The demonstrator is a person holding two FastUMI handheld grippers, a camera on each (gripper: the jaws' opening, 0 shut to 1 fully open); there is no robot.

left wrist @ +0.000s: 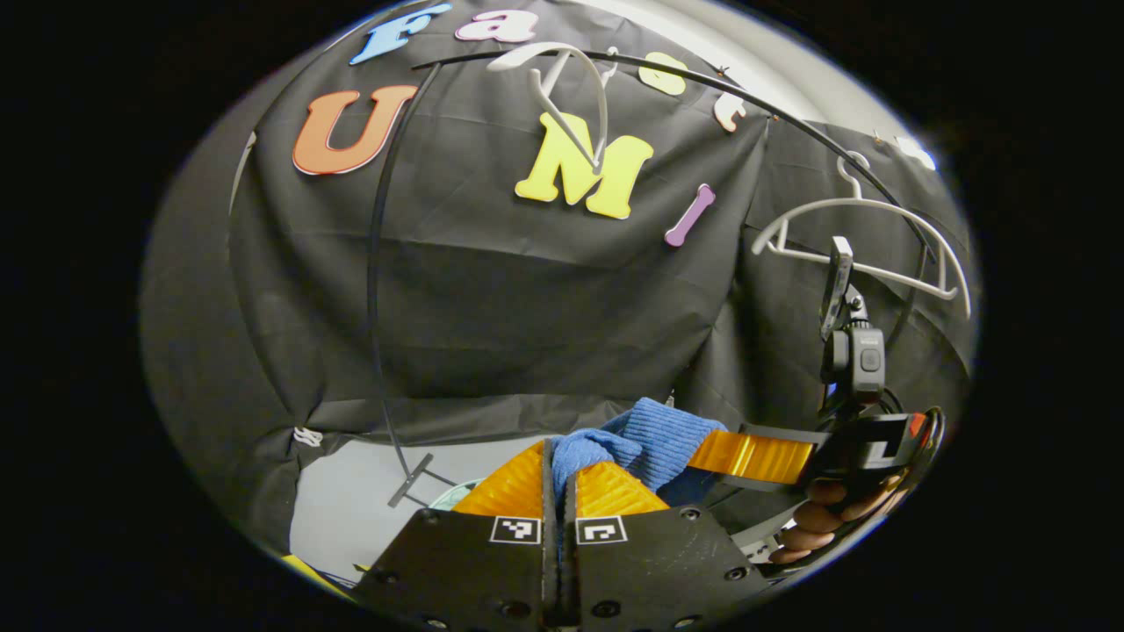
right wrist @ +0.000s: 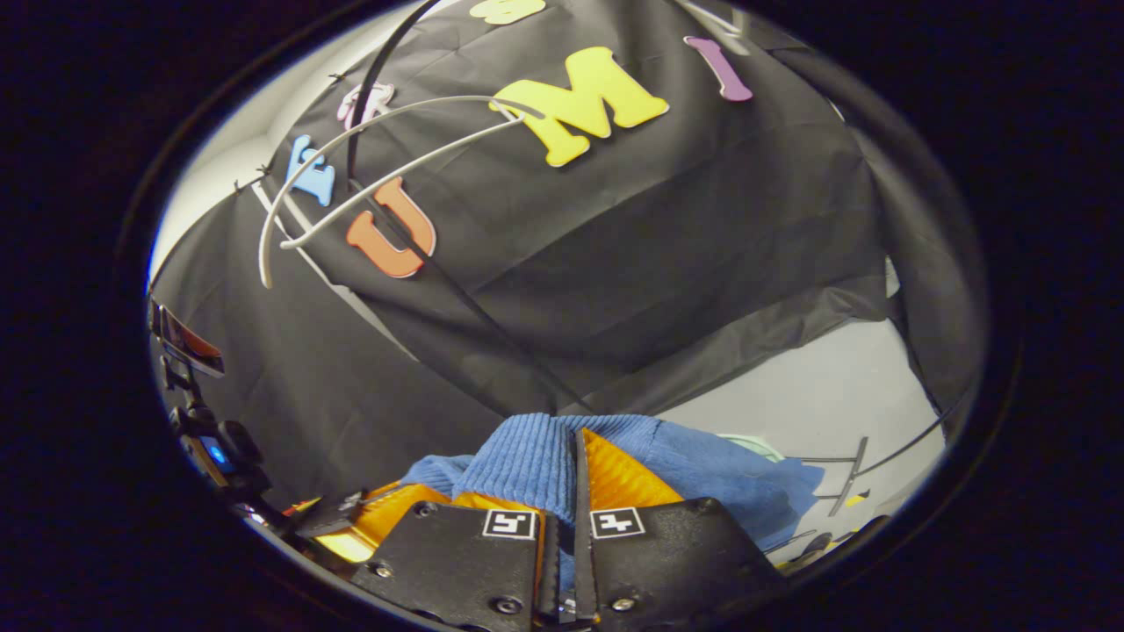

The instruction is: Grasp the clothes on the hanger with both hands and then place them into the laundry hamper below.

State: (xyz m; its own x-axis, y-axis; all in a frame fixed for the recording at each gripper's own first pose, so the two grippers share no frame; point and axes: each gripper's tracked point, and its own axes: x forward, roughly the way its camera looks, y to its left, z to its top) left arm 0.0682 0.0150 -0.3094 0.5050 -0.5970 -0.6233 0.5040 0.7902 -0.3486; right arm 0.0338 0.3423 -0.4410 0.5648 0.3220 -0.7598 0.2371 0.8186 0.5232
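Your black cloth wall hangs creased behind a thin dark curved rail. Left gripper view: two white plastic hangers, one edge-on up top, one broad w/ a crossbar at right, both bare. Right gripper view adds a hanger as long pale arcs.

Cloth is blue, ribbed knit, bunched low between your grippers, off the hangers. Left gripper: fingers nearly together, pinching a fold. Right gripper: same, clamped on the ribbed edge; from the left gripper view you see it at right, your hand under it. Hamper: can't tell.
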